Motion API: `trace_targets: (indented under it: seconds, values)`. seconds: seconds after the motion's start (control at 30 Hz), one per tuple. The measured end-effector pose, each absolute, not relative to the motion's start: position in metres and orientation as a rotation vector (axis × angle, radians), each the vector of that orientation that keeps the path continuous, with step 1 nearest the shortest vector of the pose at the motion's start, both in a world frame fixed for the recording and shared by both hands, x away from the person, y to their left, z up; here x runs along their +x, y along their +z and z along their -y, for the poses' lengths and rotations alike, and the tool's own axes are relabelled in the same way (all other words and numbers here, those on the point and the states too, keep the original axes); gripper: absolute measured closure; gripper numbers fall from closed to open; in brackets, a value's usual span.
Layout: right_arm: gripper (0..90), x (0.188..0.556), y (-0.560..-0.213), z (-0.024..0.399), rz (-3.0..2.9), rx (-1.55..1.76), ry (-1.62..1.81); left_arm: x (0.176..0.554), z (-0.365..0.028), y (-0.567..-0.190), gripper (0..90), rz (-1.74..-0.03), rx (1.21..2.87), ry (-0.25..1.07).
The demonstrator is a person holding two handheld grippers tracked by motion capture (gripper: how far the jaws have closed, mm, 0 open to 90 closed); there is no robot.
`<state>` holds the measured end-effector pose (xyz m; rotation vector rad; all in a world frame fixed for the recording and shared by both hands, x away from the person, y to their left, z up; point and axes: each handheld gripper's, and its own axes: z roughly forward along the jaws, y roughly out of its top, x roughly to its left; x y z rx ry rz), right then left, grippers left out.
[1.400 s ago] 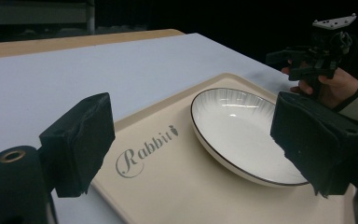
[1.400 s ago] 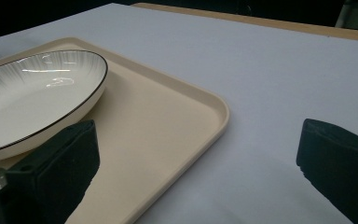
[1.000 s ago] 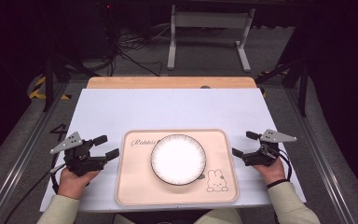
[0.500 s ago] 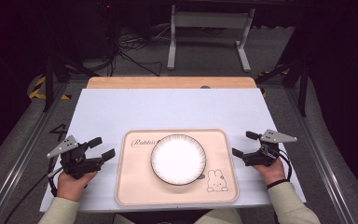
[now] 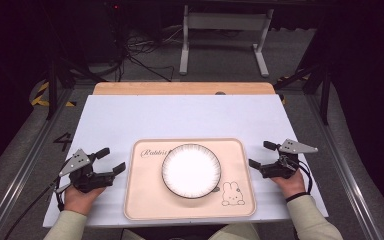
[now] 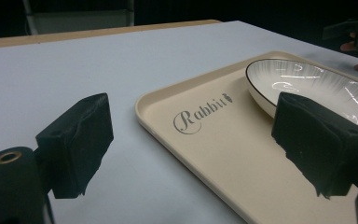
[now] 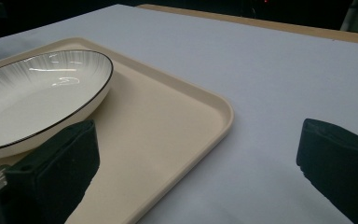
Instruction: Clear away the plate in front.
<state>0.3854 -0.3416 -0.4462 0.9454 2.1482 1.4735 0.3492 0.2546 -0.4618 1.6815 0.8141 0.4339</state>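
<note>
A person is sitting at the white table, holding a two-jaw gripper in each hand. A cream-coloured tray is lying near the table's front edge, its long axis running side to side, from nine o'clock to three o'clock. The word "Rabbit" is printed at the tray's far left corner and a little rabbit drawing is sitting at its near right corner, both reading upright from the person's seat. A round white plate with a thin dark rim is resting on the tray, slightly right of the middle and just touching the rabbit's ear.

The left gripper is hovering just beside the tray at nine o'clock, jaws spread wide and gripping nothing, pointing toward two o'clock. In the left gripper view the tray's corner is lying between its jaws.

The right gripper is waiting just off the tray's right edge at three o'clock, jaws likewise wide apart and empty, pointing toward ten o'clock.
</note>
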Motion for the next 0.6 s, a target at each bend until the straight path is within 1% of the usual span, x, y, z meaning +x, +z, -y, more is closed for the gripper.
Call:
trace_targets:
  seconds: [0.3,0.6]
  values:
    - [0.1,0.3852,-0.4472,0.3412,-2.143,0.948,1.47,0.3519,-0.2519,-0.4648,12.5,-0.814,1.705,0.439]
    - [0.0,0.3857,-0.4476,0.3409,-2.144,0.945,1.469,0.3525,-0.2526,-0.465,8.5,-0.814,1.689,0.425]
